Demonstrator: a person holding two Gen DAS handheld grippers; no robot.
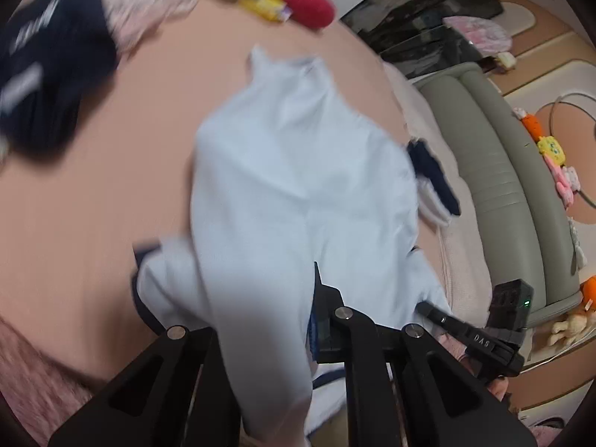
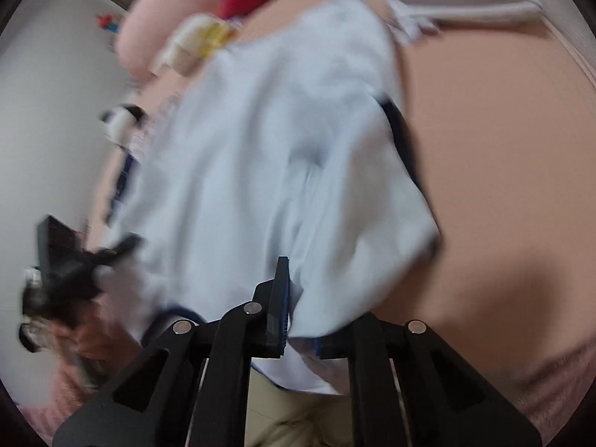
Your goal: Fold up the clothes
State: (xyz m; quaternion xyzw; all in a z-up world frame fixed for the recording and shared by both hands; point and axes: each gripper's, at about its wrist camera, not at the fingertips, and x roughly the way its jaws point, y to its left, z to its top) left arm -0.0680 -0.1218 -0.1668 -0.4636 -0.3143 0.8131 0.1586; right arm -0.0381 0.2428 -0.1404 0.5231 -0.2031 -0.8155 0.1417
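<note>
Jaws of both our left gripper [image 1: 260, 320] and right gripper [image 2: 298, 320] clamp the near hem of the pale blue garment [image 1: 298, 171], spread mid-frame across the pink bed [image 1: 93, 205].

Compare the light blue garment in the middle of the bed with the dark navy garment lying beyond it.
The light blue garment is pale and plain with thin dark trim; the dark navy garment is dark, with blurred white markings. The light blue one lies centrally, its near edge reaching the hand-held grippers; the navy one lies bunched at the far side, untouched. Both rest on the pink bedsheet.
</note>
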